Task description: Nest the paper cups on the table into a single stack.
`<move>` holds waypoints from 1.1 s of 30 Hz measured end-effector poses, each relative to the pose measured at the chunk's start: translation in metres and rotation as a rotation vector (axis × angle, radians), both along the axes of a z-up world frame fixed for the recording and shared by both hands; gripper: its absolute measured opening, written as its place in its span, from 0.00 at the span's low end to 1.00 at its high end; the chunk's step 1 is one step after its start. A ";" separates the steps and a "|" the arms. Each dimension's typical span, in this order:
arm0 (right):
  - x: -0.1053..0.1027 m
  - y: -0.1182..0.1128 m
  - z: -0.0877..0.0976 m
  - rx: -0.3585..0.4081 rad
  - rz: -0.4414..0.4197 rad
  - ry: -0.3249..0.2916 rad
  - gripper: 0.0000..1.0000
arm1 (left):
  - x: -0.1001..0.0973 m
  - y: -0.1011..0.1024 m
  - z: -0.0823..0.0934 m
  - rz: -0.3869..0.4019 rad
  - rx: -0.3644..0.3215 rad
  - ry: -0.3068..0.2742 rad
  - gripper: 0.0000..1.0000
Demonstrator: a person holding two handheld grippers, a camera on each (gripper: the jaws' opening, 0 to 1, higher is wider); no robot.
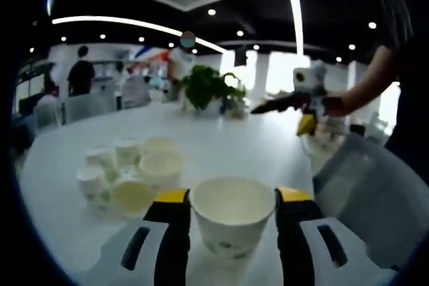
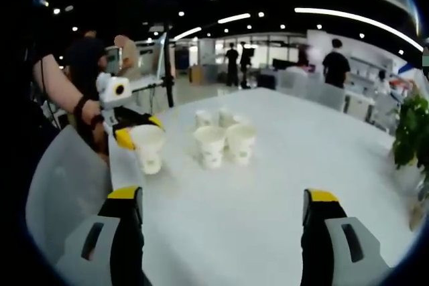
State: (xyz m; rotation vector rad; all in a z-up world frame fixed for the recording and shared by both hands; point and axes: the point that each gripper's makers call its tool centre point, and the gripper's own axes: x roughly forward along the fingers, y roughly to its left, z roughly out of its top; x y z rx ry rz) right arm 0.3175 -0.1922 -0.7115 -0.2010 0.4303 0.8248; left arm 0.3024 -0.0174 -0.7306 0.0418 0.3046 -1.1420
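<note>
We hold one cup point(image 1: 232, 224) between the left gripper's point(image 1: 231, 222) jaws, right gripper point(image 2: 224, 222) wide open, empty — next, seat it in a cup of the cluster point(image 1: 131, 172) ahead-left.

Left gripper view sits low at one edge of the white table point(image 1: 221, 135), facing across it toward a potted plant point(image 1: 208, 88) at the far edge, very near a paper cup point(image 1: 231, 222). Right gripper view looks from an adjoining edge across the table. Both views share the cup cluster point(image 2: 224, 138) and each shows the other gripper point(image 2: 137, 128).
</note>
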 end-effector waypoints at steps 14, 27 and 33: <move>-0.003 0.000 0.001 -0.011 0.002 0.001 0.97 | -0.014 -0.018 -0.005 -0.036 -0.016 0.004 0.48; -0.006 -0.005 -0.002 -0.022 -0.009 0.014 0.97 | -0.014 -0.025 -0.014 -0.034 -0.032 0.001 0.48; -0.004 -0.006 -0.002 -0.024 -0.010 0.015 0.97 | -0.016 -0.029 -0.020 -0.050 -0.021 -0.029 0.48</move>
